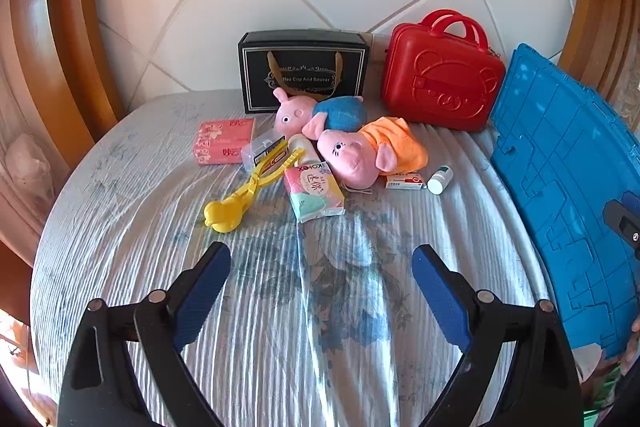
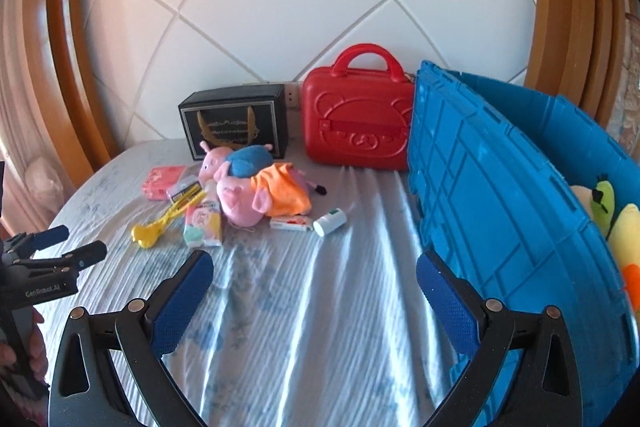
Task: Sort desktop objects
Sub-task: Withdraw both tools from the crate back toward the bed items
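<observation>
On the striped blue-white tablecloth [image 1: 280, 307] lies a pile: a pink pig plush in blue [image 1: 320, 113], a pig plush in orange [image 1: 372, 151], yellow tongs [image 1: 248, 187], a Kotex pack [image 1: 316, 193], a pink tissue pack [image 1: 222, 141], a small red-white box [image 1: 404, 181] and a white bottle [image 1: 440, 180]. My left gripper [image 1: 322, 267] is open and empty, well short of the pile. My right gripper [image 2: 314, 281] is open and empty beside the blue crate [image 2: 500, 211], which holds plush toys [image 2: 616, 223]. The left gripper also shows in the right wrist view [image 2: 72, 247].
A black gift box [image 1: 304, 71] and a red bear suitcase [image 1: 440, 79] stand at the back against the white tiled wall. The blue crate [image 1: 568, 187] fills the right side. A clear small box [image 1: 260, 147] lies by the tongs. Wooden frames flank both sides.
</observation>
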A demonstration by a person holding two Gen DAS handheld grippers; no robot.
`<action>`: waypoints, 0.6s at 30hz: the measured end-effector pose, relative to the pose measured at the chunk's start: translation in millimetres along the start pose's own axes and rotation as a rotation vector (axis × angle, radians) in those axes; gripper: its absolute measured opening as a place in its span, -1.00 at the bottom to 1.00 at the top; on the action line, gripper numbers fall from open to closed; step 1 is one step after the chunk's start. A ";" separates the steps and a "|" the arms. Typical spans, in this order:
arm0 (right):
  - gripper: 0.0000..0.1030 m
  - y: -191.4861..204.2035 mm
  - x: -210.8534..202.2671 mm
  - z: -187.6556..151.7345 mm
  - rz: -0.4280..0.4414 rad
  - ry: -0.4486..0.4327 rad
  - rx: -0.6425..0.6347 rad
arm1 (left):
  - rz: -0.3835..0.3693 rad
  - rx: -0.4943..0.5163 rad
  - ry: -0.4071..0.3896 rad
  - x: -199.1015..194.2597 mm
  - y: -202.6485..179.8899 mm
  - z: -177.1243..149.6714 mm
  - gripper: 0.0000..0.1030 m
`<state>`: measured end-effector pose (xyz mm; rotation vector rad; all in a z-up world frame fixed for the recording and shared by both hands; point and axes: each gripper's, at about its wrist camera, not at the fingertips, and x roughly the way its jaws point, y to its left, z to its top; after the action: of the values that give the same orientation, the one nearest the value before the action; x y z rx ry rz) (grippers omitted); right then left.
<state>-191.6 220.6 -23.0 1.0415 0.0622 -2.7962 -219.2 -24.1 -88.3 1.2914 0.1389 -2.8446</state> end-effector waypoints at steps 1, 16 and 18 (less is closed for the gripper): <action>1.00 -0.8 9.0 -0.2 0.005 0.014 0.001 | 0.000 -0.004 0.013 7.6 0.2 0.9 0.81; 1.00 -25.8 207.9 5.0 0.015 0.270 -0.006 | 0.073 -0.034 0.244 194.4 -5.9 39.7 0.81; 1.00 -29.3 239.1 6.3 0.022 0.301 -0.005 | 0.084 -0.043 0.269 217.9 -3.5 43.3 0.81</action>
<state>-378.7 217.3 -174.8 1.4424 0.0923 -2.5953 -395.5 -19.3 -223.6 1.6235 0.1440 -2.5727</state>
